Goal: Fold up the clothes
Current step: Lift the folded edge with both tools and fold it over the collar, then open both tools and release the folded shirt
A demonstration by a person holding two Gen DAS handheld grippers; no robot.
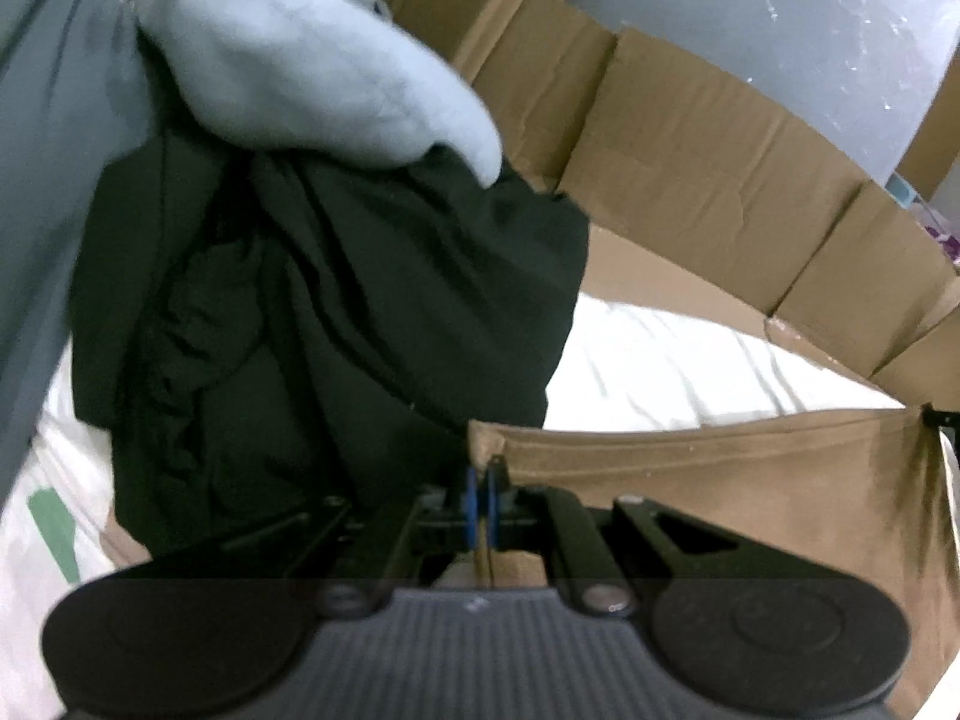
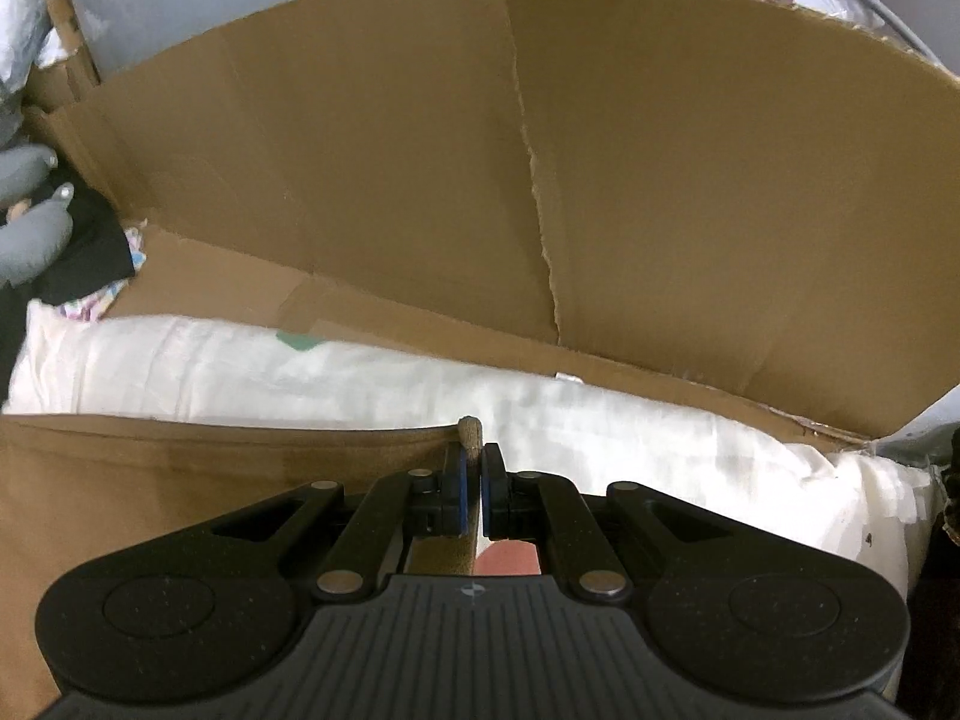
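- Your left hand-held gripper (image 1: 482, 495) is clamped on one corner of the tan cloth (image 1: 720, 480); the blue pads (image 1: 472, 498) sit pressed together with the fabric edge pinched between them.
- Your right hand-held gripper (image 2: 474, 483) is likewise clamped on the cloth's (image 2: 210, 468) other corner, with a small bunched tip of fabric poking up just past the pads (image 2: 461, 492).
- The cloth hangs spread between your two grippers, its top edge taut, above the white sheet (image 2: 360, 378).
- Cardboard (image 2: 420, 168) stands up behind the sheet, with a torn seam down its middle.
- In the left view, a heap of dark clothes (image 1: 330, 312) lies to the left of the cloth, with a light blue garment (image 1: 300, 54) on top of it.
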